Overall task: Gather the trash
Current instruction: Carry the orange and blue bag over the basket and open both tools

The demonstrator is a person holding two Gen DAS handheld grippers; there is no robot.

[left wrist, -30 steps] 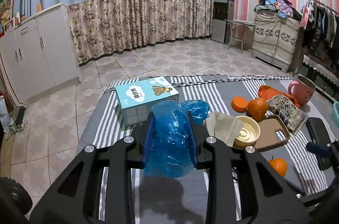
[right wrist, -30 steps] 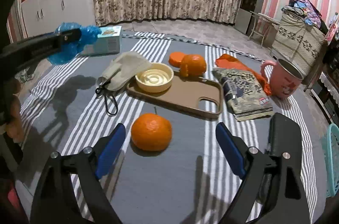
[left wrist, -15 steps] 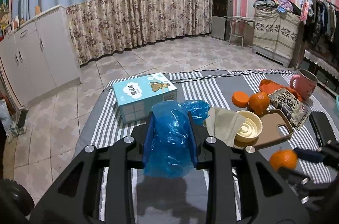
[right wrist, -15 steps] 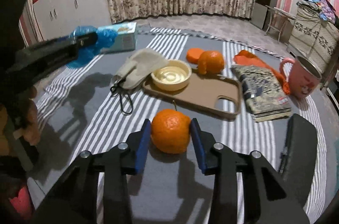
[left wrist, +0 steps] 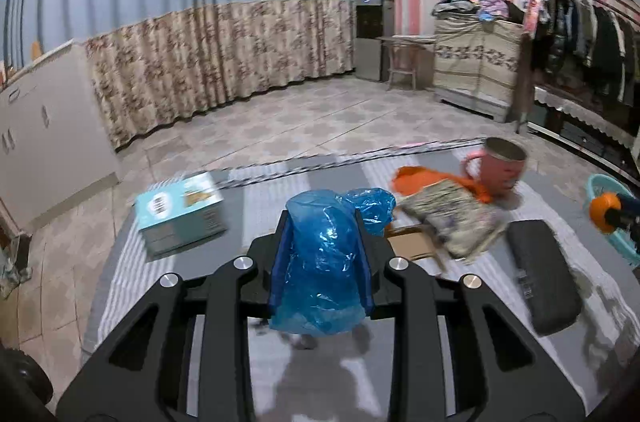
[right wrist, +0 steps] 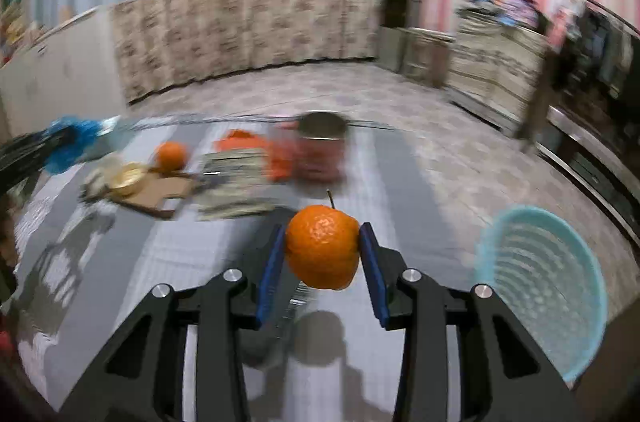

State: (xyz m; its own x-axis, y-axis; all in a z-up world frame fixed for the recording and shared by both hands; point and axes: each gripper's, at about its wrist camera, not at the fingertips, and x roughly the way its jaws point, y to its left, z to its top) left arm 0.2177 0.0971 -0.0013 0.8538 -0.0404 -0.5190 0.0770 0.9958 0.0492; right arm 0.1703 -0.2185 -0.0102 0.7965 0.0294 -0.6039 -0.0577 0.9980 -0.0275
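My left gripper point(left wrist: 320, 242) is shut on a crumpled blue plastic bag point(left wrist: 320, 262), held above the grey striped table cloth point(left wrist: 256, 198). In the right wrist view my right gripper point(right wrist: 323, 246) is shut on a whole orange point(right wrist: 322, 250) with a short stem, lifted off the cloth. That orange point(left wrist: 604, 212) and the right gripper's tip also show at the far right of the left wrist view. A light blue plastic basket point(right wrist: 540, 286) stands just right of the held orange, off the table's edge. The blue bag point(right wrist: 68, 146) appears at the far left of the right wrist view.
On the cloth lie a teal tissue box point(left wrist: 180, 218), a patterned pouch point(left wrist: 448, 218), orange peel point(left wrist: 420, 180), a pink mug point(left wrist: 500, 166), a black case point(left wrist: 540, 282), a brown phone case point(right wrist: 160, 194) bearing a small yellow dish point(right wrist: 126, 178), and another orange point(right wrist: 171, 155). Tiled floor surrounds the table.
My right gripper closed on the orange, lifted it and swung right toward the blue basket. My left gripper, still gripping the blue bag, also moved right across the table.
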